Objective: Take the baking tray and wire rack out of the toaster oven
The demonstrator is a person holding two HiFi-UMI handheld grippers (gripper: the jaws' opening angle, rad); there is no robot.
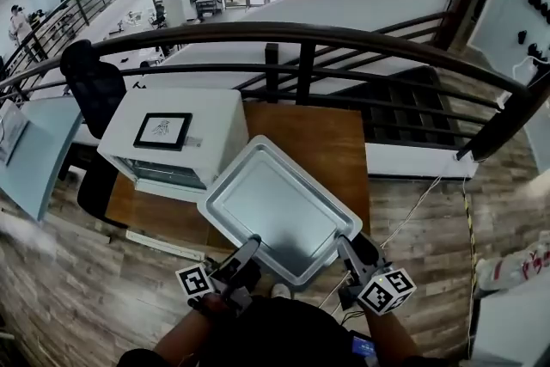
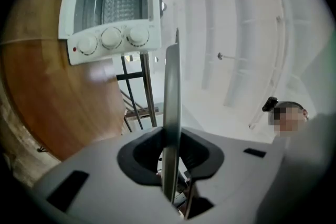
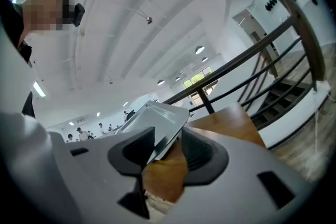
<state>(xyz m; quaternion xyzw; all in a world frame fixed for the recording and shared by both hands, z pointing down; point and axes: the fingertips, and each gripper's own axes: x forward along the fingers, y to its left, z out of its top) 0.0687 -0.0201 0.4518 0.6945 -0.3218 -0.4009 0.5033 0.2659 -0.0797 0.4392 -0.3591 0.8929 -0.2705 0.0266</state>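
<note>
Tray [image 1: 279, 215] is out of the oven [image 1: 176, 137], its near rim pinched in the fingers of left gripper [image 1: 249, 247] and right gripper [image 1: 344, 243] above the counter [image 1: 322, 142], while what looks like the rack [image 2: 122, 5] waits inside, beyond the left fingers

Two forearms reach forward side by side. The left gripper [image 1: 248, 249] and the right gripper [image 1: 345, 245] each pinch a near corner of the baking tray's [image 1: 275, 206] rim, jaws closed on its edge and pointing roughly level.
</note>
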